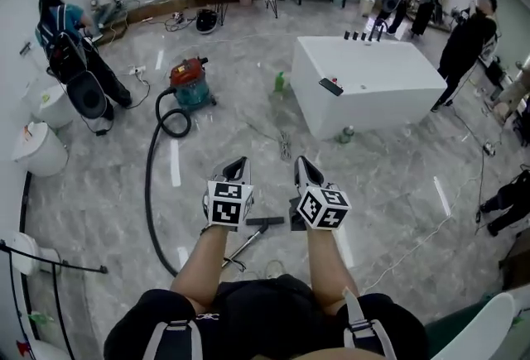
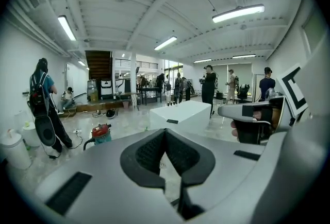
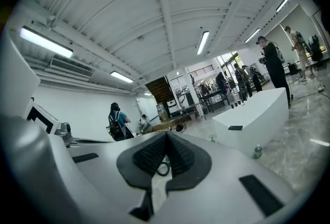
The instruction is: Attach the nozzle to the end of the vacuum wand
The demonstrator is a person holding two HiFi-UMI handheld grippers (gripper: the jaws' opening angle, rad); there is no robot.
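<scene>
In the head view the silver vacuum wand (image 1: 242, 248) lies on the marble floor between my forearms. A flat black nozzle (image 1: 265, 222) lies at its far end; whether the two touch I cannot tell. My left gripper (image 1: 237, 163) and right gripper (image 1: 304, 163) are held up side by side above them, both shut and empty. In the left gripper view the jaws (image 2: 165, 134) are pressed together, and the right gripper (image 2: 256, 116) shows at the right. The right gripper view shows its jaws (image 3: 166, 139) shut as well, pointing level across the room.
A red and teal vacuum cleaner (image 1: 190, 83) stands to the left, its black hose (image 1: 151, 184) curving toward me. A large white block (image 1: 368, 79) stands ahead right, with a green bottle (image 1: 280, 83) beside it. People stand at the left (image 1: 70, 44) and right (image 1: 468, 44).
</scene>
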